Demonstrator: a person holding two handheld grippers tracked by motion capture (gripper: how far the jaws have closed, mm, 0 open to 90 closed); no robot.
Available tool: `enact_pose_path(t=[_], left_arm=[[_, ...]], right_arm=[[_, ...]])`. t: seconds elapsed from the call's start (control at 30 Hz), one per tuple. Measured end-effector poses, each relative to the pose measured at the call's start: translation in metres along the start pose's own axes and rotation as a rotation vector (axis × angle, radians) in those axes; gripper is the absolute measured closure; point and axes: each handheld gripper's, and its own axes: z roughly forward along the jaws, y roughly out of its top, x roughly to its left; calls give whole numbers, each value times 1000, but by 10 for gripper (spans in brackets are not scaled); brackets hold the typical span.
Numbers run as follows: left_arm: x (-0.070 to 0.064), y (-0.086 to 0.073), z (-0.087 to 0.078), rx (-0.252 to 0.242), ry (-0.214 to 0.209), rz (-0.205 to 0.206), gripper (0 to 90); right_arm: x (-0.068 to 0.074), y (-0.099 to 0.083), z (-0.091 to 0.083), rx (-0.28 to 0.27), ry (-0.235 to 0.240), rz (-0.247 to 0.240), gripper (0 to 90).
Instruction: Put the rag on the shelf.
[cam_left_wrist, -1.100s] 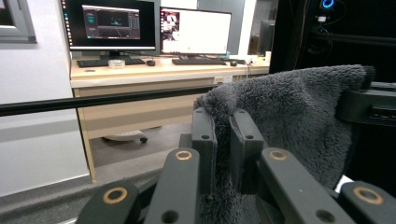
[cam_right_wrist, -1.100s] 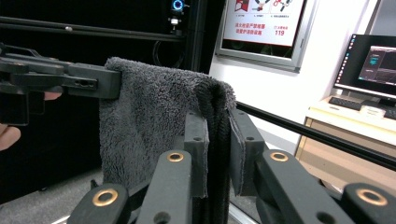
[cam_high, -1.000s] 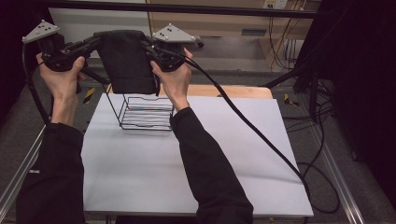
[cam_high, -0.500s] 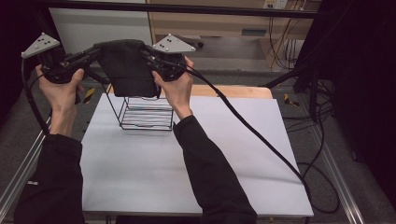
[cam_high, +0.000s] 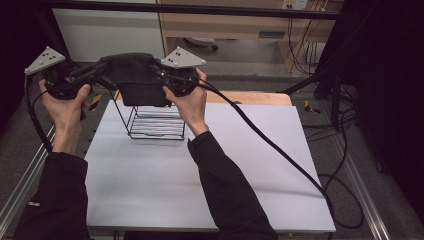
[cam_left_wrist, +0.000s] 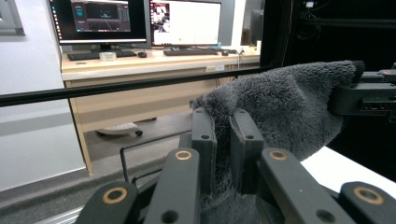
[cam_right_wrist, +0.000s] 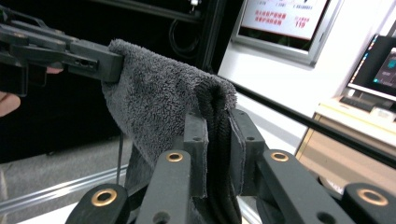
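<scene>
The dark grey towel (cam_high: 137, 80) hangs in the air between my two grippers, stretched across its top edge and drooping down in front of the wire rack (cam_high: 155, 120). Its lower part covers the rack's upper rim in the high view; I cannot tell whether it touches the wire. In the left gripper view the fleecy cloth (cam_left_wrist: 289, 107) bunches between my jaws, and my left gripper (cam_left_wrist: 223, 140) is pinched tight on one top corner. In the right gripper view my right gripper (cam_right_wrist: 218, 140) is clamped on the other corner, a thick folded edge of the towel (cam_right_wrist: 159, 93) squeezed between the pads, with the rest of the cloth running off to the far gripper.

From above, my left hand (cam_high: 65, 107) holds its gripper out over the table's left edge, and my right hand (cam_high: 190, 102) holds its gripper just above the rack. The rack stands upright on the white table (cam_high: 200, 175), toward the far left part. A black cable (cam_high: 270, 145) trails from my right gripper across the table and off its right side. Beyond the table stands a wooden desk (cam_left_wrist: 140, 70) with monitors (cam_left_wrist: 135, 21).
</scene>
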Motion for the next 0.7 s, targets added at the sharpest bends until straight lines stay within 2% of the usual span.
enact_pose_path(t=[0.3,0.47,0.7], left_arm=[[-6,-16,-4,24,1,10,808],[-7,-26,-6,29,-4,-3,800],[-13,-29,-14,84,12,8,768]], right_arm=[[4,-12,-4,44,38,18,787],[6,-18,-4,74,48,30,781],[11,-21,-7,105,56,26,755]])
